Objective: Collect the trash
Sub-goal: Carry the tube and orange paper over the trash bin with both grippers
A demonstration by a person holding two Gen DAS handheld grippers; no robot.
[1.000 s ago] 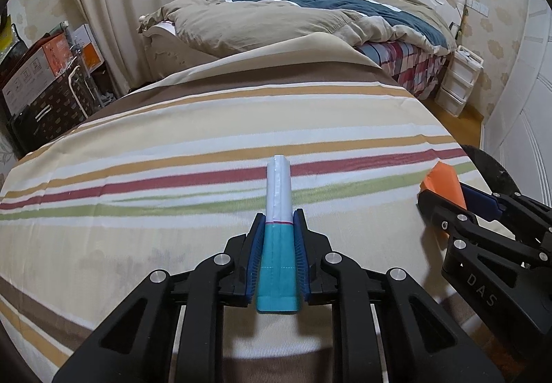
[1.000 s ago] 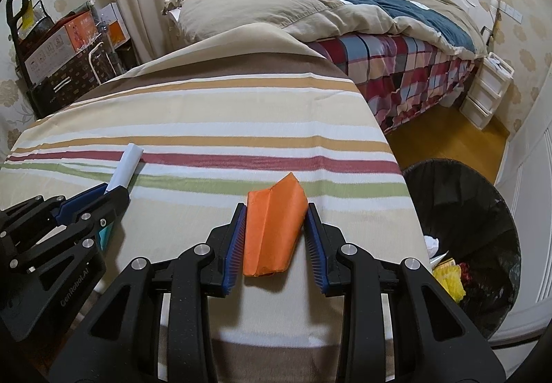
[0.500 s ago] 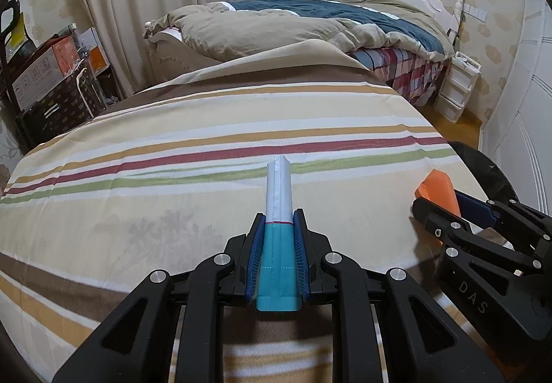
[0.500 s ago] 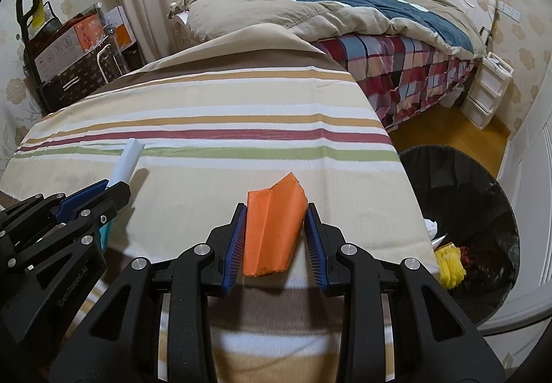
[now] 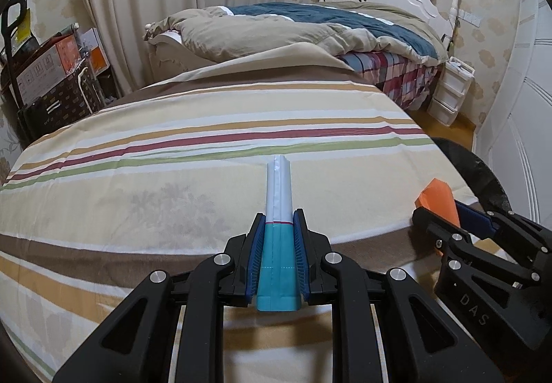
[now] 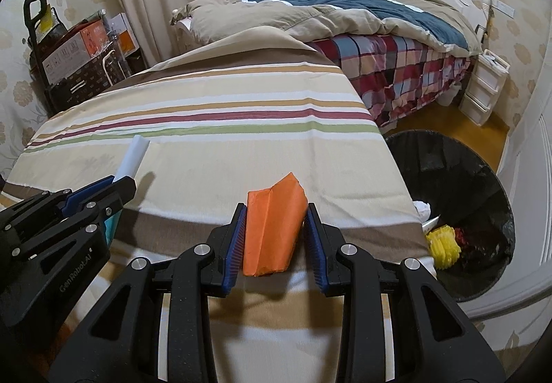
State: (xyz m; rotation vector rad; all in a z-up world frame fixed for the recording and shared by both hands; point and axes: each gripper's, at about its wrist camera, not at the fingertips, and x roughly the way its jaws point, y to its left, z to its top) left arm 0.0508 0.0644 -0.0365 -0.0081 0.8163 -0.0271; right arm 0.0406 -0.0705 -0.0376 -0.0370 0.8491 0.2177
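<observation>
My left gripper (image 5: 278,221) is shut on a folded white and teal packet (image 5: 278,210) that sticks out forward above the striped sheet (image 5: 172,203). Its white tip (image 6: 134,155) shows at the left of the right wrist view. My right gripper (image 6: 276,210) is shut on a folded orange wrapper (image 6: 272,224); the wrapper (image 5: 436,197) also shows at the right of the left wrist view. Both grippers hang side by side over the near part of the striped sheet. A black-lined trash bin (image 6: 483,183) stands on the floor to the right, with yellow and white trash inside.
A bed (image 6: 345,14) with a rumpled beige and blue quilt lies beyond the striped surface. Boxes and a dark crate (image 6: 79,66) stand at the far left by the curtain. A white drawer unit (image 6: 483,90) sits at the far right, and a white panelled wall (image 6: 538,210) runs behind the bin.
Both grippers have drawn back toward the near edge of the striped sheet, each keeping hold of its piece. The coloured stripes now lie farther ahead and more of the bin shows.
</observation>
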